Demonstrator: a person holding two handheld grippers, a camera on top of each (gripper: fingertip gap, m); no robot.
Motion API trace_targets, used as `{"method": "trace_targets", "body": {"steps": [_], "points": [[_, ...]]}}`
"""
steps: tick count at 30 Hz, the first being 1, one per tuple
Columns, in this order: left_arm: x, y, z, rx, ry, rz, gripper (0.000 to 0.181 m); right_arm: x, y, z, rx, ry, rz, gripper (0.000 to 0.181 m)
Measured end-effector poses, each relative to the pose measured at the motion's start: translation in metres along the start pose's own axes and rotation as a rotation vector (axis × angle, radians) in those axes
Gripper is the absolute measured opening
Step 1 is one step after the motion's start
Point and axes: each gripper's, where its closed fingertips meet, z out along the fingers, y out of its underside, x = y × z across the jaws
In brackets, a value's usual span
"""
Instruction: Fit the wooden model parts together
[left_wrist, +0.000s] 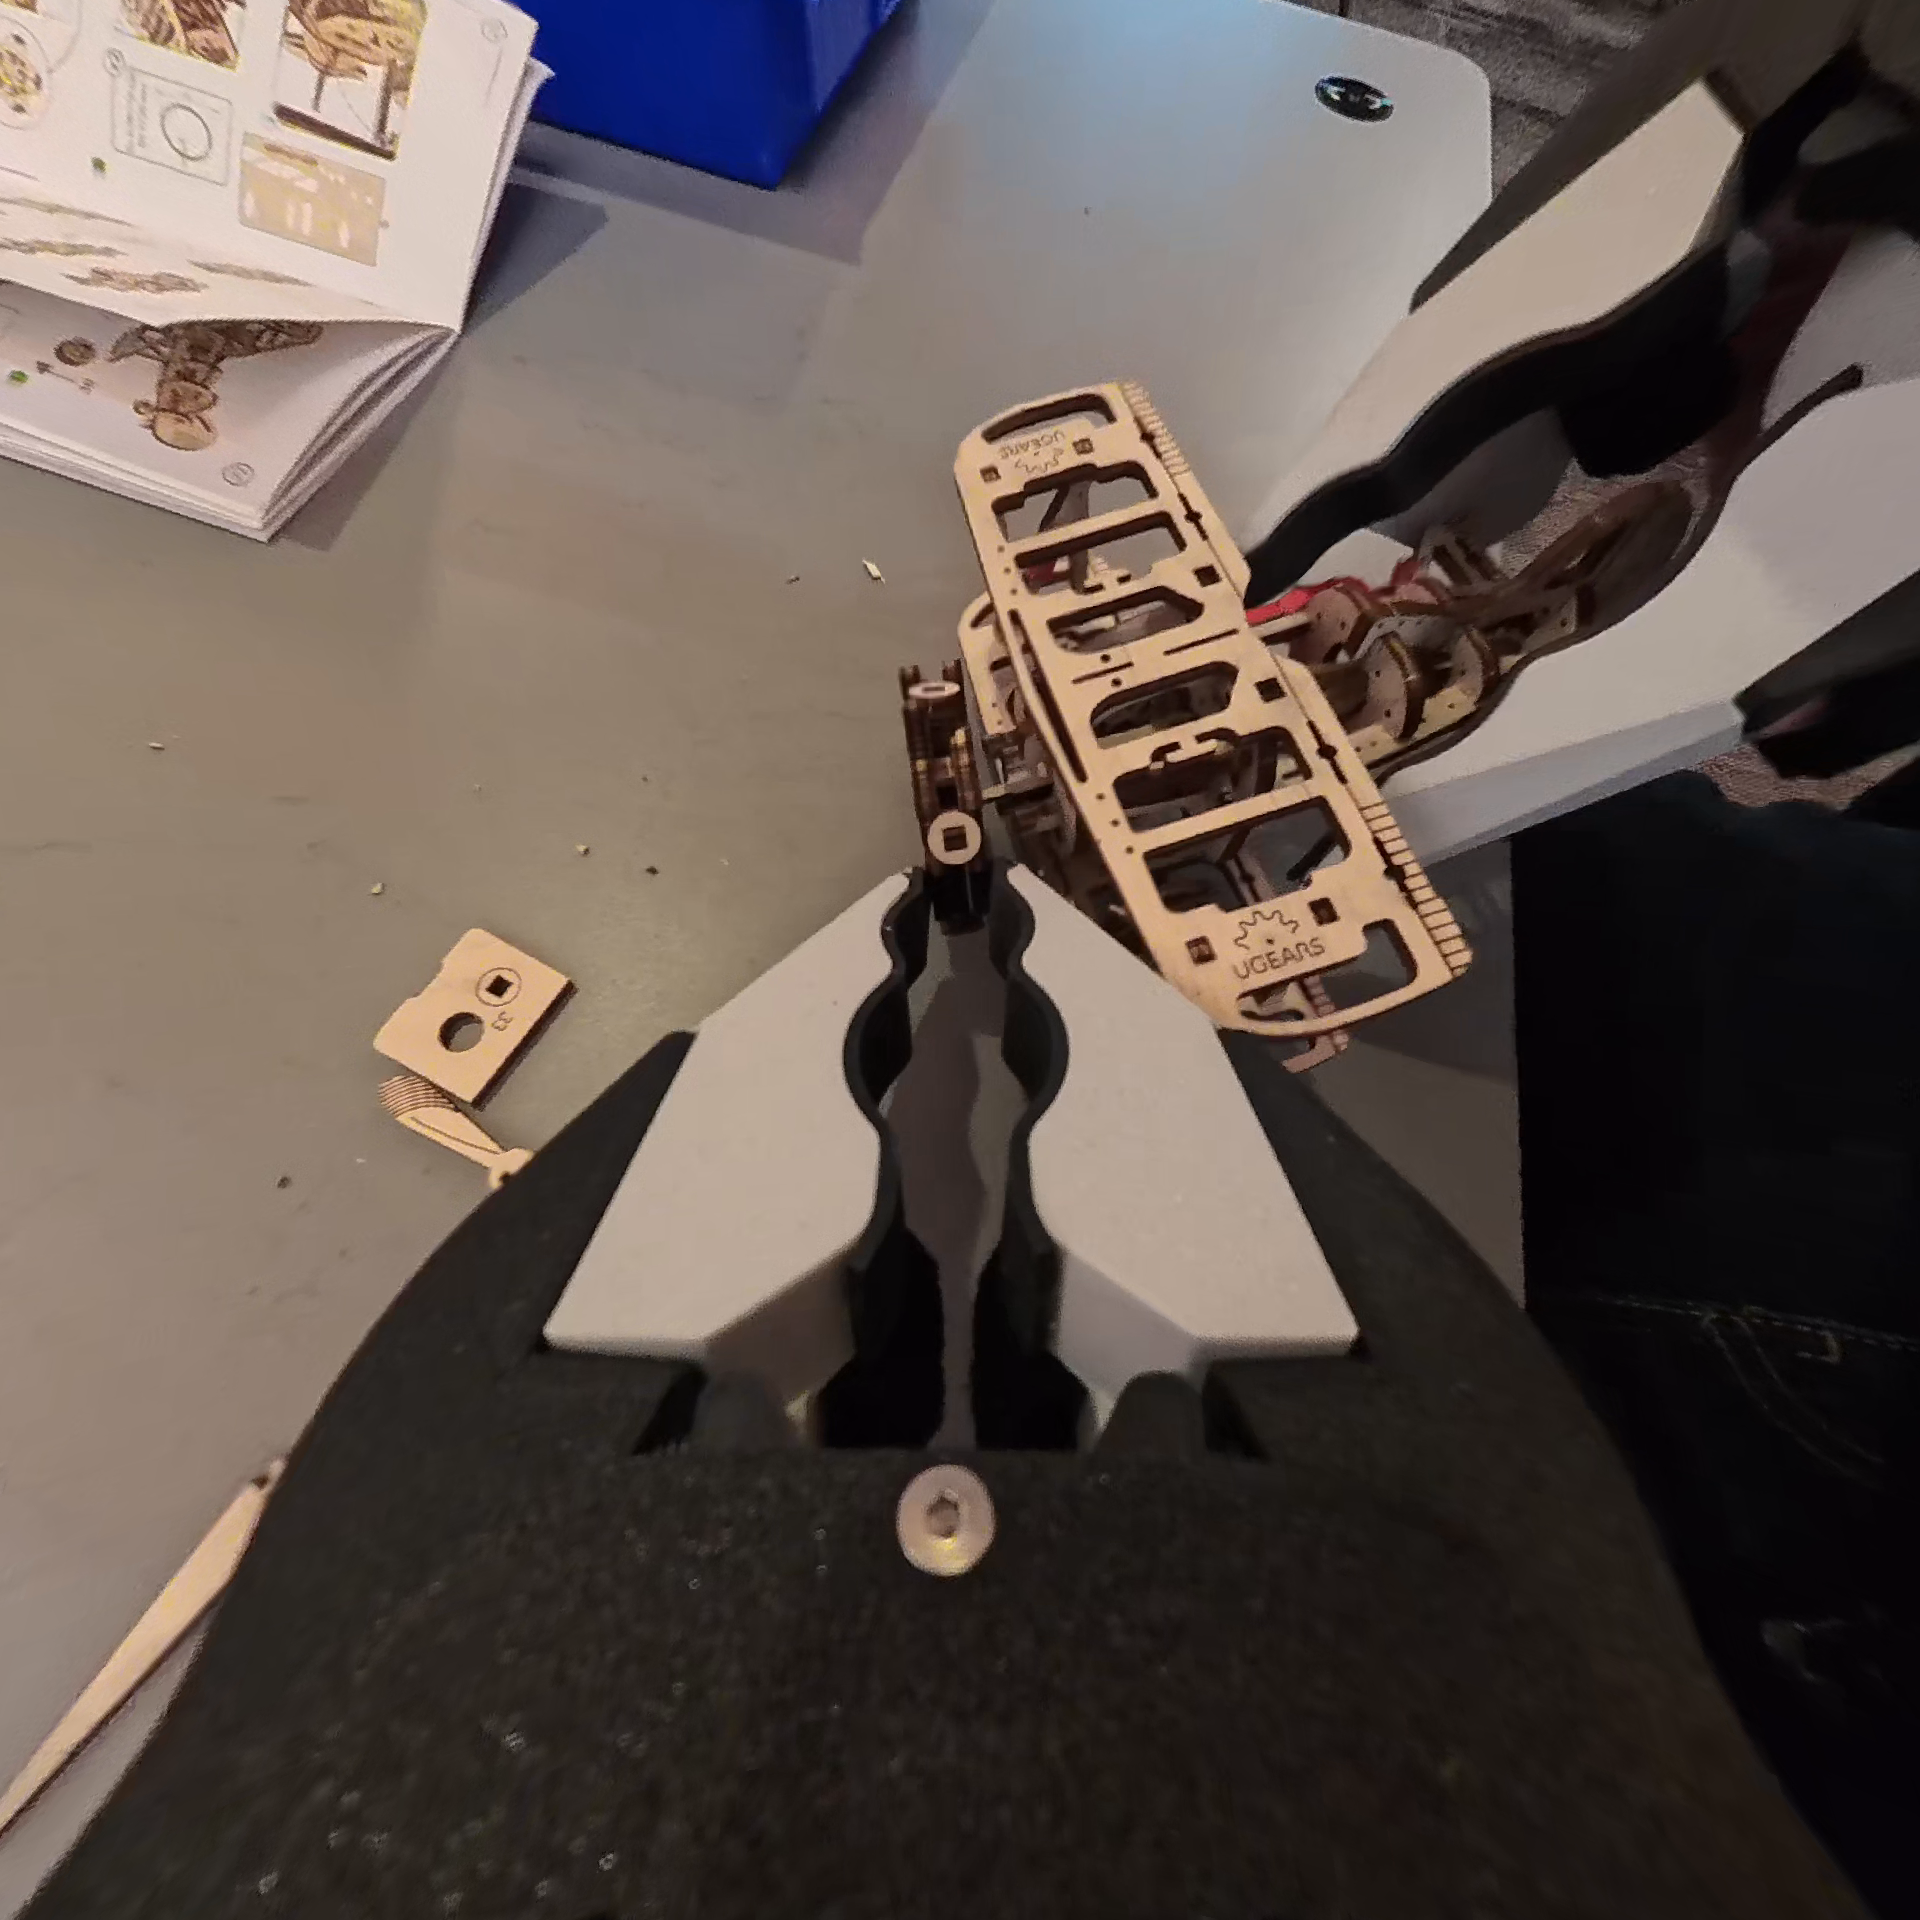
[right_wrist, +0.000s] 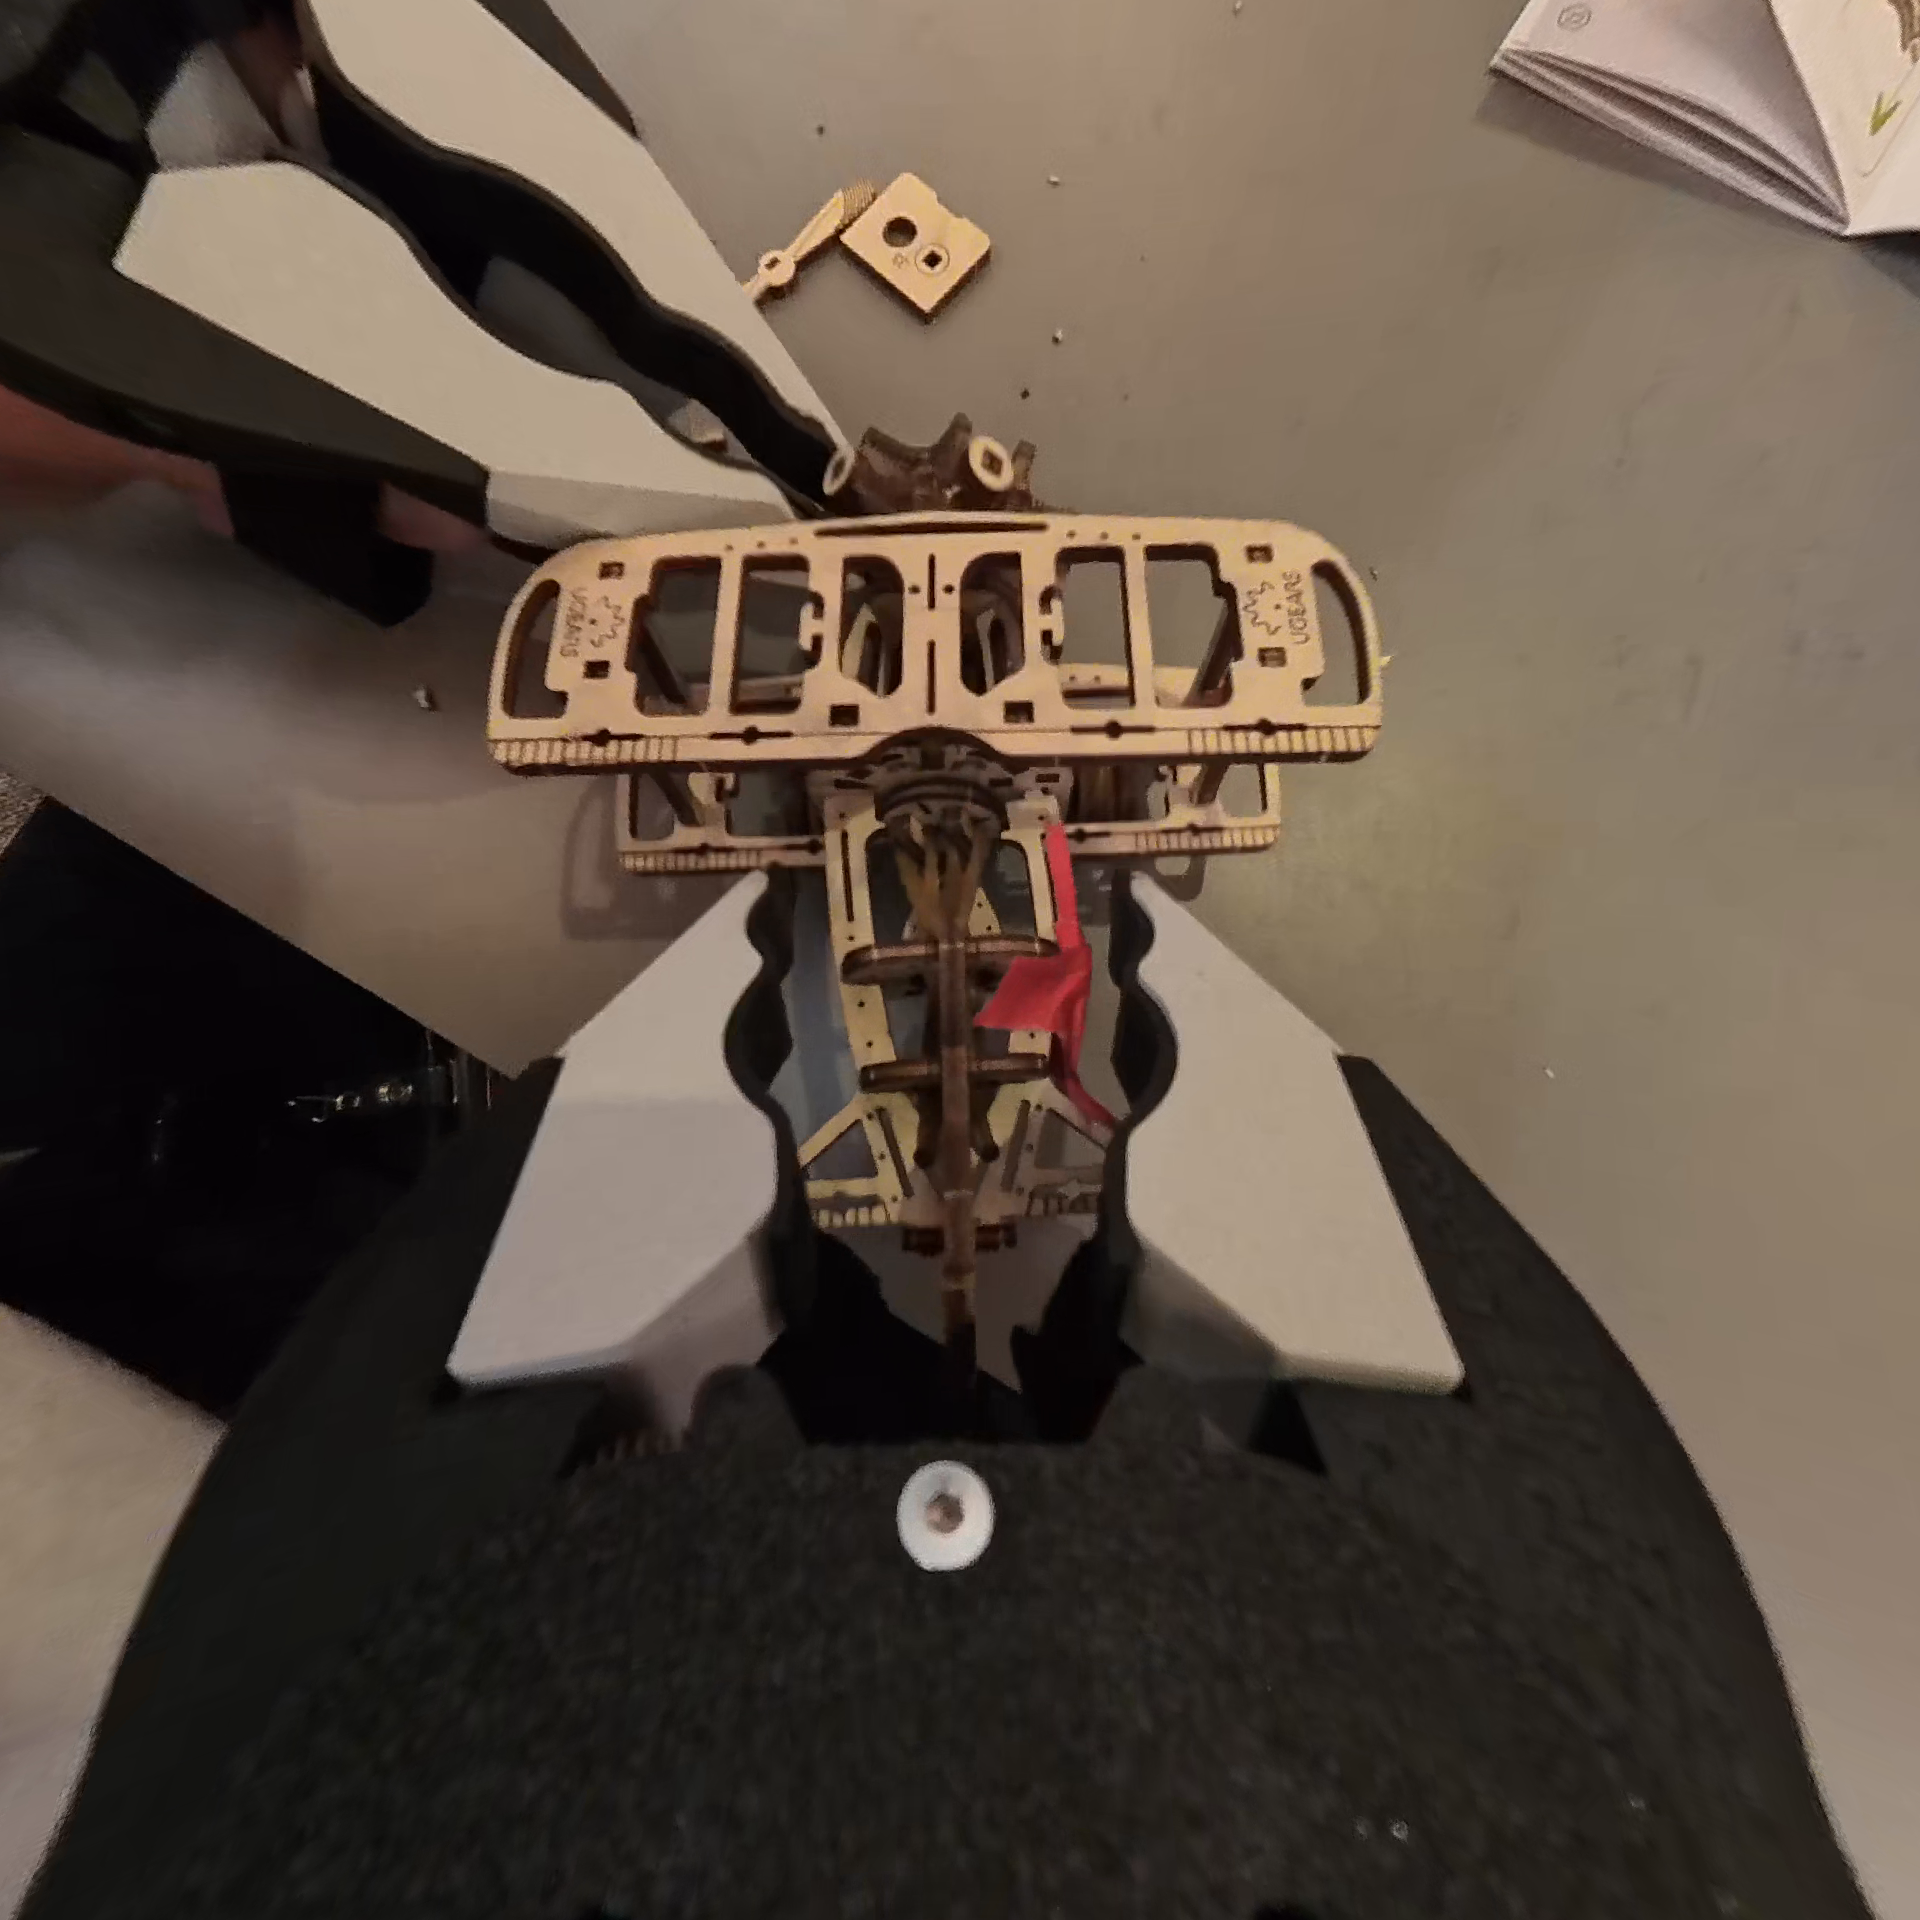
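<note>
The grey table (left_wrist: 520, 727) carries the work, with an instruction booklet (left_wrist: 239, 239) and a blue bin (left_wrist: 717, 73) at its far side, well apart from the action.

The wooden biplane model (right_wrist: 935, 665) is held off the table. The right gripper (right_wrist: 940, 997) is clamped on its rear fuselage, both fingers bearing on the frame sides; a strip of red tape (right_wrist: 1044, 997) lies against the right-hand finger.

The left gripper (left_wrist: 956, 914) is closed at its tips on a small dark part with a pale round cap (left_wrist: 954, 836), presented at the nose hub (right_wrist: 935, 473) of the model. Whether this part is seated or only touching the hub cannot be told.

A square wooden offcut (left_wrist: 473, 1013) and a slim toothed piece (left_wrist: 442, 1122) lie loose on the table near the left gripper.

Judgement: the step in hand is pressing the small part into the nose. To do it well, the right gripper should hold the fuselage rigid, without added squeeze on the thin frame. The left should push straight along the hub axis, in line with its square socket, not levering sideways.
</note>
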Motion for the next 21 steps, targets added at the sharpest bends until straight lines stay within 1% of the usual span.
{"method": "trace_targets", "body": {"steps": [2,3,8,13,17,21], "points": [[-0.003,0.000,-0.001,0.001,-0.024,0.016,0.008,0.003,-0.003,-0.002,0.028,0.024,0.005,0.057],[-0.005,-0.001,-0.002,0.006,-0.036,0.021,0.008,0.006,-0.004,-0.003,0.038,0.039,0.005,0.046],[-0.008,-0.001,-0.003,0.013,-0.048,0.018,0.008,0.004,-0.004,0.002,0.051,0.008,0.036,0.047],[-0.012,-0.001,-0.003,0.011,-0.058,0.019,0.008,0.002,-0.005,-0.003,0.039,-0.012,-0.013,0.053],[-0.013,0.000,-0.002,0.010,-0.063,0.022,0.008,0.002,-0.016,-0.009,0.073,0.016,-0.077,0.064],[-0.011,0.000,-0.002,0.013,-0.057,0.024,0.008,-0.002,-0.020,0.001,0.069,-0.006,-0.066,0.067]]}}
